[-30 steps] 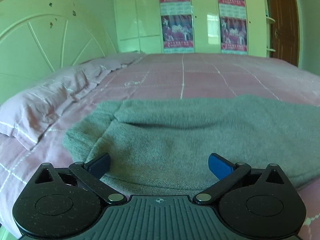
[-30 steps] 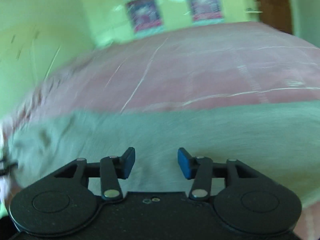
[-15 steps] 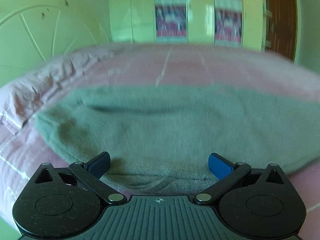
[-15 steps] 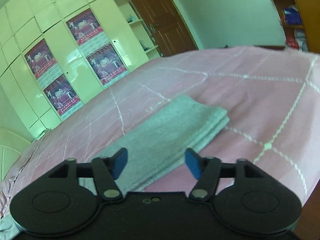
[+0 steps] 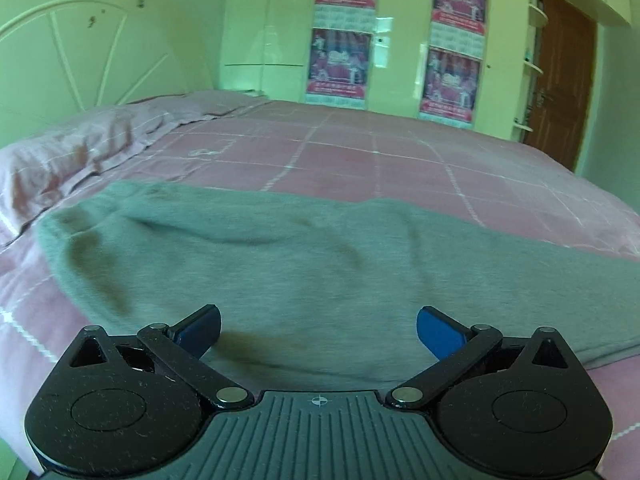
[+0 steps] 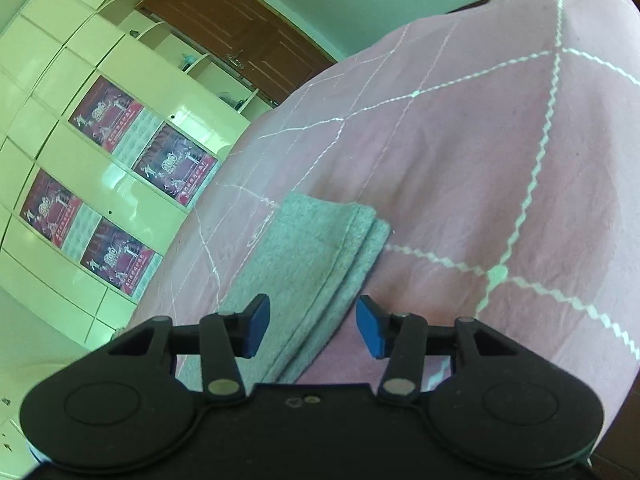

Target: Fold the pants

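Grey pants (image 5: 320, 256) lie flat across the pink bed, folded lengthwise. My left gripper (image 5: 318, 328) hovers over their near edge toward the wide end, open, with nothing pinched between its blue pads. In the right wrist view the narrow leg end of the pants (image 6: 308, 248) shows two stacked layers. My right gripper (image 6: 312, 324) is tilted just above that end. Its jaws are closing, the cloth's edge lies in the gap, and the pads do not press on it.
The pink checked bedspread (image 6: 480, 160) covers the bed, and a pillow (image 5: 80, 148) lies at the left by the headboard (image 5: 80, 48). A wardrobe with posters (image 5: 400, 40) and a brown door (image 5: 560, 80) stand beyond. The bed's edge drops away at the right (image 6: 624, 320).
My right gripper swung from the middle of the pants to the leg end and rolled sideways; its jaws narrowed in the last half second. My left gripper slid a little along the wide end.
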Tool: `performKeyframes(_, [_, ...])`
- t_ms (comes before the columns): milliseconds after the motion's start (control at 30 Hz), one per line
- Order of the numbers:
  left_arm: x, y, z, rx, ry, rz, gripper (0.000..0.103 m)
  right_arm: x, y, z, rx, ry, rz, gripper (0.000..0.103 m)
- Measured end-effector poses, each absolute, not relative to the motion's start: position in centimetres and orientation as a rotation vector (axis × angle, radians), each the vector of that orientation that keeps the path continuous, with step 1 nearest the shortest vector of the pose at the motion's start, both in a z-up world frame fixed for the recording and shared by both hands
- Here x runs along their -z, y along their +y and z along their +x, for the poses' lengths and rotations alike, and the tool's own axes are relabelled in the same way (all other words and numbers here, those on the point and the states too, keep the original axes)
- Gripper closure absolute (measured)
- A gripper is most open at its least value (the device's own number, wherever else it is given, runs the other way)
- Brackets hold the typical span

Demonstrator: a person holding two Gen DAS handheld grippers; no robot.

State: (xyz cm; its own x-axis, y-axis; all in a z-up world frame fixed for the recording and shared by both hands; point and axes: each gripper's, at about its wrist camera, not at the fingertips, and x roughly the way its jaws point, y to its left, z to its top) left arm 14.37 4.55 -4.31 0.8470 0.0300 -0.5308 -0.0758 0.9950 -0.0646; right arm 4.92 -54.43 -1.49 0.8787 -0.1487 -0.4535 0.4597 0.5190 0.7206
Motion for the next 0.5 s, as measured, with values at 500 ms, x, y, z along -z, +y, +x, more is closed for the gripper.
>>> performKeyframes(500, [4.8,-5.1,15.7,0.037,0.647,0.007,0.0,1.9,-55.7,4.2,0.338,0.367,0.965,0.067])
